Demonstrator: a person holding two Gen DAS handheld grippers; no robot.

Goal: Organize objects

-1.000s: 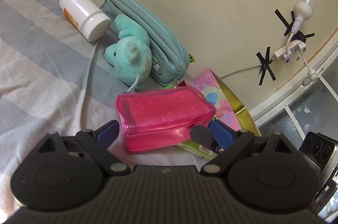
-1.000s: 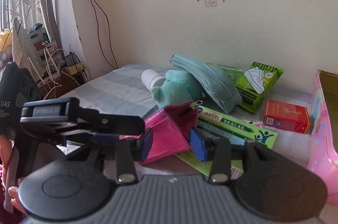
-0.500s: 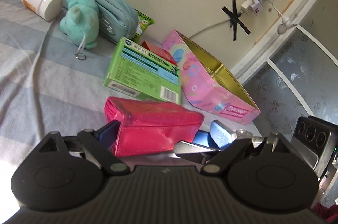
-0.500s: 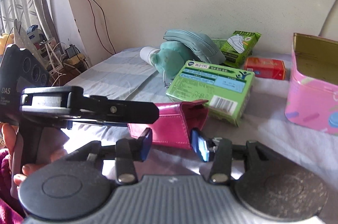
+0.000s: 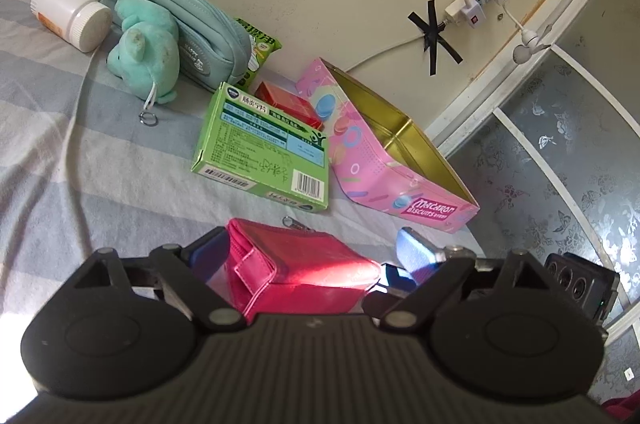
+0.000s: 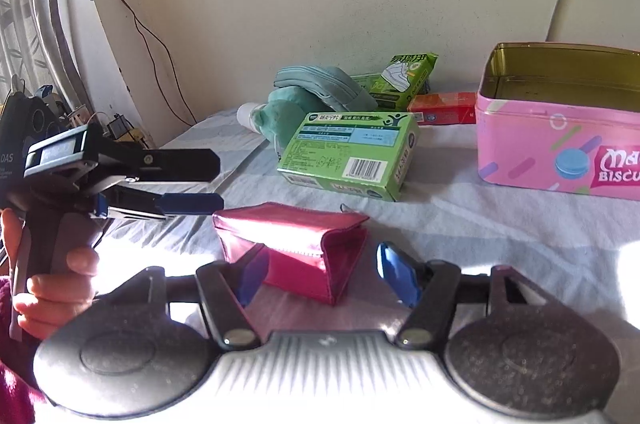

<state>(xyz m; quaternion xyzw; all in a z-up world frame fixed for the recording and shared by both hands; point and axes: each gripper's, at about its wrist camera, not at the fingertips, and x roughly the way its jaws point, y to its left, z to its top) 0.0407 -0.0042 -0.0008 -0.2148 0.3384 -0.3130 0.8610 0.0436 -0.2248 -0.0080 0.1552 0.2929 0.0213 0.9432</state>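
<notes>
A glossy pink pouch (image 5: 304, 272) lies on the striped bed sheet (image 5: 40, 152), also in the right wrist view (image 6: 296, 248). My left gripper (image 5: 312, 256) is open with the pouch between its blue fingers, not squeezing it. My right gripper (image 6: 320, 272) is open, its fingers on either side of the pouch's near end. The left gripper (image 6: 192, 202) shows from the side, left of the pouch. An open pink biscuit tin (image 5: 392, 152) stands at the right, also in the right wrist view (image 6: 560, 144).
A green box (image 5: 264, 148), a red box (image 5: 288, 104), a green packet (image 5: 256, 52), a teal pencil case (image 5: 188, 32), a teal plush toy (image 5: 144, 52) and a white bottle (image 5: 72, 14) lie near the wall. A white cable (image 5: 76, 144) runs across the sheet.
The pink pouch was carried from beside the plush toy toward the near edge and set down on the sheet. Both grippers opened wider around it.
</notes>
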